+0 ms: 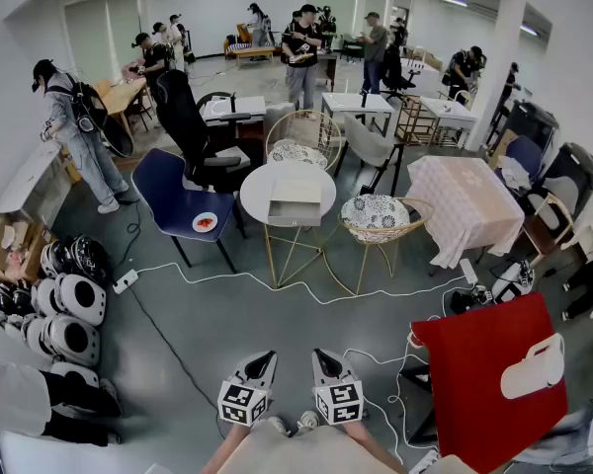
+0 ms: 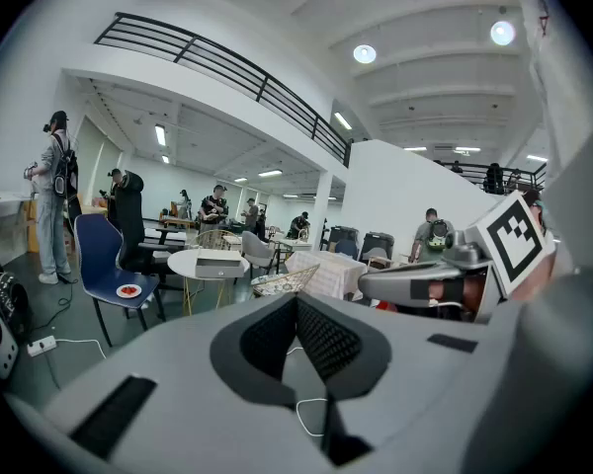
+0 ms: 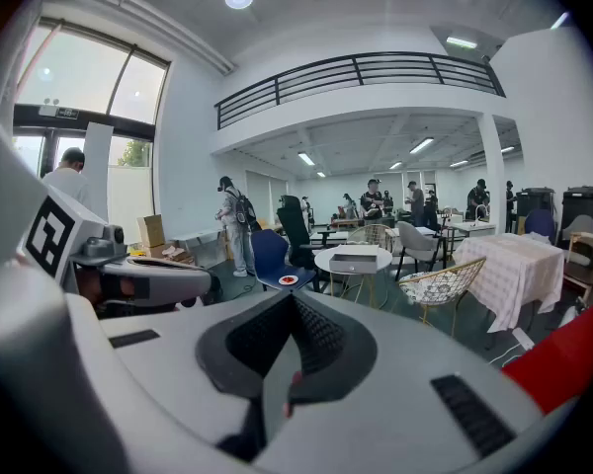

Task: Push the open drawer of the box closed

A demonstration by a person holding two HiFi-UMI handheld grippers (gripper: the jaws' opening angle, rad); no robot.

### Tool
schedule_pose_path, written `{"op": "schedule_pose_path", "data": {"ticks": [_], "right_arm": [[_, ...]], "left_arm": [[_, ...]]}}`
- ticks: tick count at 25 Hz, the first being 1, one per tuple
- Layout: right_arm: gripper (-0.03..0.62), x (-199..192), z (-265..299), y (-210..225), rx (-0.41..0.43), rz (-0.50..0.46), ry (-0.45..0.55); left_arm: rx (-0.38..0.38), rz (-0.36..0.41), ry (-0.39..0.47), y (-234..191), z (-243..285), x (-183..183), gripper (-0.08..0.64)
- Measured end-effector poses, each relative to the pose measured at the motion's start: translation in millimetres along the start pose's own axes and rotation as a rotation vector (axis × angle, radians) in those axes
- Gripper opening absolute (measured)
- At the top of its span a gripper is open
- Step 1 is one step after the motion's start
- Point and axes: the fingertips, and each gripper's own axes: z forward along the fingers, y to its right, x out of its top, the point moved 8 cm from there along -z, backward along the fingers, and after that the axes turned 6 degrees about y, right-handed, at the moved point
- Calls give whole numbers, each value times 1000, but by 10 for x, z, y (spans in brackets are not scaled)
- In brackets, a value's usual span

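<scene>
Jaws of the left gripper [image 2: 296, 309] are pressed together with nothing between them, and the right gripper [image 3: 291, 302] is closed and empty in the same way. The two are held low and side by side, near each other, tips pointing forward.

Just to the right of the right gripper stands one red surface [image 1: 486, 365]. Ahead of both tips, one white cable [image 1: 306, 290] snakes across the grey floor.

Farther ahead, well apart from the grippers and roughly in line with the gap between them, is one round white table [image 1: 260, 188] on thin gold legs. One box [image 1: 295, 203] lies on it. It is pale beige, flat and rectangular, and its long axis runs left to right across the grippers' line of sight. Its single drawer [image 1: 293, 215] fronts the near side, facing back toward the grippers, with what looks like a shadowed gap above the front. At this distance it is hard to tell how far the drawer stands out.

To the left of the table sits one blue chair [image 1: 168, 191] with one small plate [image 1: 205, 222] on its seat. There are two gold wire chairs: one [image 1: 383, 217] just right of the table, the other [image 1: 301, 131] beyond it. Right again stands one table under a checked cloth [image 1: 466, 201]. Several people stand at the far end of the room.
</scene>
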Motion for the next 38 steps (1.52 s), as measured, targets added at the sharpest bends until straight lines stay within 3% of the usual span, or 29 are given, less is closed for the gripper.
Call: {"op": "schedule_pose_path", "data": {"ticks": [22, 38], "right_arm": [[15, 65, 317, 380, 32, 18, 8], [15, 67, 586, 1053, 51, 34, -6]], "left_arm": [[13, 5, 1, -89, 468, 75, 12], [40, 6, -9, -46, 1139, 96, 12]]}}
